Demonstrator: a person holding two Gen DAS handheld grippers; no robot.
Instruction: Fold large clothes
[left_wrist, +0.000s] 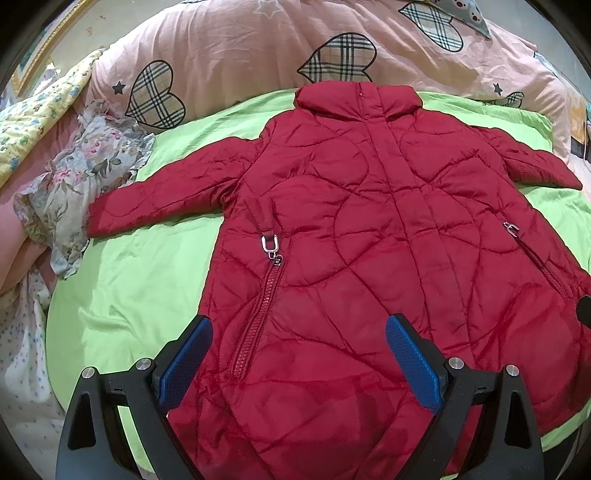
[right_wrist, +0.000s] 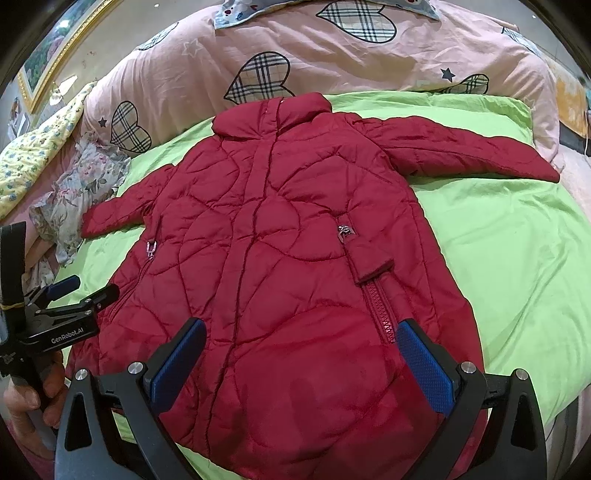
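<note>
Red quilted coat: lies flat and face up on the green sheet, fully spread, unfolded.
Long axis: runs from the hem, nearest the cameras, straight away to the collar, which points toward the pink heart-print duvet at the far side of the bed.
Sleeves: both stretched out sideways; the left sleeve reaches toward a floral cloth, the right sleeve ends close to the duvet's edge.
Surface: shiny padded fabric with curved stitch lines and a covered placket down the middle.
Pockets: two slanted zips; a silver zip pull on the left one, a small fabric flap over the top of the right one.
Left gripper: hovers over the hem on the coat's left half, blue pads spread wide, nothing between them but coat below.
Right gripper: hovers over the hem's right half near the zip, fingers spread wide, gripping nothing.
Person: a hand holds the left gripper's handle at the right wrist view's edge.
</note>
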